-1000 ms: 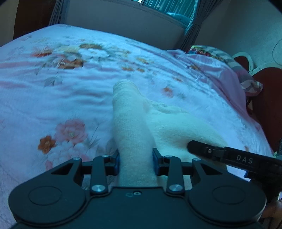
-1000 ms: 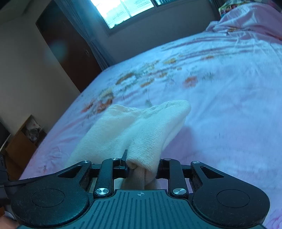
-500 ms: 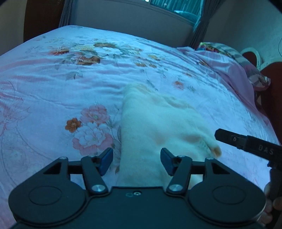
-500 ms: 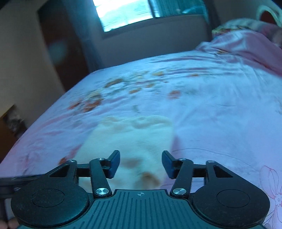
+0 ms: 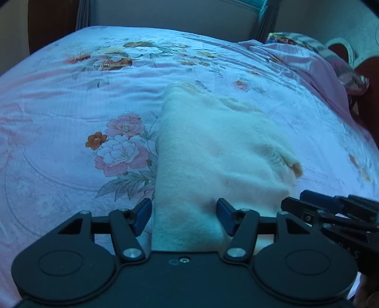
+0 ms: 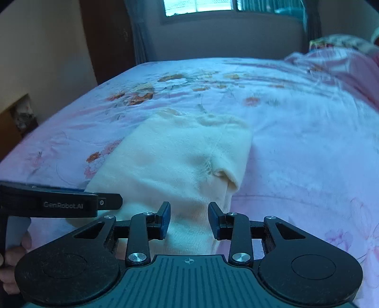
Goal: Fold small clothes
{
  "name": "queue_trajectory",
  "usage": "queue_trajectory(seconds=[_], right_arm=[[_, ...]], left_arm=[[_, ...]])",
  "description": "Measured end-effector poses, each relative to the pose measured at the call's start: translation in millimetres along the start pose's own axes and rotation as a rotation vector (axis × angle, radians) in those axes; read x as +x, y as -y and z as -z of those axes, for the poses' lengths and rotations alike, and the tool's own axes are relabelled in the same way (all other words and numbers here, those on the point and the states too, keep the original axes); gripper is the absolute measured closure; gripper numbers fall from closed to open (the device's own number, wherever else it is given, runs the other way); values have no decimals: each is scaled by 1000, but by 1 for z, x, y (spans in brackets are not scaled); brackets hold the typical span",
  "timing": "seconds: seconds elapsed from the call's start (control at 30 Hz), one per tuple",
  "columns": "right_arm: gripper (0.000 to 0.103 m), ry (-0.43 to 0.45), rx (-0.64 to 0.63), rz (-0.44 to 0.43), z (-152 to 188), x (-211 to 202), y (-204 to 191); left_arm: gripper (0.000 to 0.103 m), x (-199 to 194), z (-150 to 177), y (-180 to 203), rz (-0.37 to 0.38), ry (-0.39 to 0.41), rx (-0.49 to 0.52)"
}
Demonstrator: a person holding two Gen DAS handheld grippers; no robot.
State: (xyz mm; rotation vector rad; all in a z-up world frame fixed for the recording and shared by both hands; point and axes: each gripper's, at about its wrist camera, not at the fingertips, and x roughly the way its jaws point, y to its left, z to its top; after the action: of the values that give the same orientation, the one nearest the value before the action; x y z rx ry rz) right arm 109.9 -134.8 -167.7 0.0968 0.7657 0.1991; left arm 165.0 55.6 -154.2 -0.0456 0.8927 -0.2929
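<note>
A small cream knitted garment (image 5: pixel 213 151) lies folded flat on the pink floral bedspread (image 5: pixel 71 142). It also shows in the right wrist view (image 6: pixel 180 154), with a small rolled cuff (image 6: pixel 227 177) at its right edge. My left gripper (image 5: pixel 183 214) is open and empty, its jaws on either side of the garment's near left part. My right gripper (image 6: pixel 189 219) is open and empty over the garment's near right corner. Each gripper shows at the edge of the other's view: the right gripper (image 5: pixel 331 213), the left gripper (image 6: pixel 59 201).
The bedspread (image 6: pixel 296 142) fills both views. A pink pillow with crumpled patterned cloth (image 5: pixel 319 59) lies at the far right by the headboard. A window with curtains (image 6: pixel 201 7) is behind the bed. A dark wardrobe (image 6: pixel 106 35) stands far left.
Both grippers let go of the cream garment and opened. The garment dropped flat on the bed, and both grippers drew back a little toward its near edge.
</note>
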Motion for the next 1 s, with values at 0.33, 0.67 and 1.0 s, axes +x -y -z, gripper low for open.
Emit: queue_trajectory(seconds=[0.33, 0.67, 1.0], right_arm=[[67, -14, 134, 0, 7, -19, 19], [46, -9, 257, -39, 17, -53, 31], [12, 64, 248, -74, 29, -113, 24]], left_arm=[[36, -14, 0, 15, -64, -6, 31], [3, -56, 5, 39, -41, 37, 32], [1, -108, 23, 49, -149, 75, 38]])
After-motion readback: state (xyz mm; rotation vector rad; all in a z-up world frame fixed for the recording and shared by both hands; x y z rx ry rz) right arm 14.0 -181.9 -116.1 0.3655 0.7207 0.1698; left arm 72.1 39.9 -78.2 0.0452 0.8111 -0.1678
